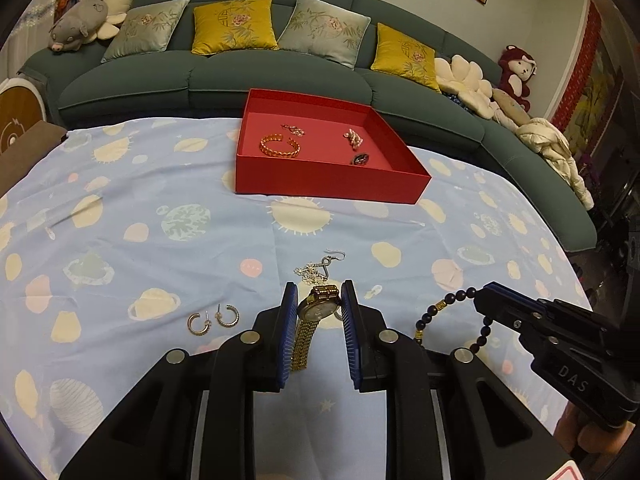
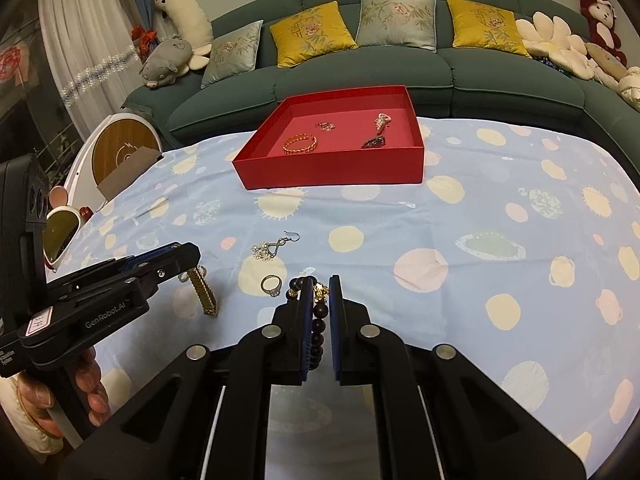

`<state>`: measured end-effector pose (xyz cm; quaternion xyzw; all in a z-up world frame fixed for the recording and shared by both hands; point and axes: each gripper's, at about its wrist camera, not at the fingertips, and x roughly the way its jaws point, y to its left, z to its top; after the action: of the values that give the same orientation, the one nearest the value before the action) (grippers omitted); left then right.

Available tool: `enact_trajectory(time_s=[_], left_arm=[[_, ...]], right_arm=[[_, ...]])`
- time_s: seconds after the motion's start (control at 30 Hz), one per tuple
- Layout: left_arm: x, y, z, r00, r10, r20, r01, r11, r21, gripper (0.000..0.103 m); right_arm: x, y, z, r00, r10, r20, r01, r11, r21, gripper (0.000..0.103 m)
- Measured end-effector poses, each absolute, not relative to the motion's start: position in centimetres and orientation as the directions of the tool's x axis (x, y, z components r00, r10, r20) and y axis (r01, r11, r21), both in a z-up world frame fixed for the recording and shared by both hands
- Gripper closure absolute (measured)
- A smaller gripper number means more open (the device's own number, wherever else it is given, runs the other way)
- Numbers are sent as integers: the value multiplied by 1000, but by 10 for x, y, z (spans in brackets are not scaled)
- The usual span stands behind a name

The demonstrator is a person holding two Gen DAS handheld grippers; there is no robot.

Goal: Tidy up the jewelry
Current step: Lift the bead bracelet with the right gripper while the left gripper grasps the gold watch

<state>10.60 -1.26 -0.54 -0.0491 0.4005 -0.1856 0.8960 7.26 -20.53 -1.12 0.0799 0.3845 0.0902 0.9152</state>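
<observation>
Left gripper point(image 1: 319, 300) clamps watch point(image 1: 319, 307) — right view alone shows ring point(image 2: 271, 285).

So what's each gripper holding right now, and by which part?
Left gripper pinches the gold watch by its case, band hanging. Right gripper clamps the dark bead bracelet on its strand.

The gold watch point(image 1: 320, 307) looks like polished metal, its link band shiny, its dial glossy. The bead bracelet point(image 1: 460, 312) has dark, smooth, faintly glossy beads with a few bright gold ones. The red box point(image 1: 332, 184) seems matt cardboard. The tablecloth point(image 1: 160, 248) is soft printed cloth, lightly creased. Both grippers, left point(image 1: 319, 300) and right point(image 2: 320, 292), are matt black plastic with ribbed blue pads point(image 1: 289, 320) and shiny metal rivets. The hoop earrings point(image 1: 214, 318) gleam like metal.
</observation>
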Motion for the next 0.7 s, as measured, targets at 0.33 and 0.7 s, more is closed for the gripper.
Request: enact_trajectory(time_s=[0.33,0.7], left_arm=[[102,3,15,636,-385,-669,279,923,-266,84],[118,11,49,679,-378,-630,266,926,-269,84]], right_arm=[[76,-192,3,708,251,-660,-132,965,225,96],[96,-191,37,769,244,-591,-125,964,234,96]])
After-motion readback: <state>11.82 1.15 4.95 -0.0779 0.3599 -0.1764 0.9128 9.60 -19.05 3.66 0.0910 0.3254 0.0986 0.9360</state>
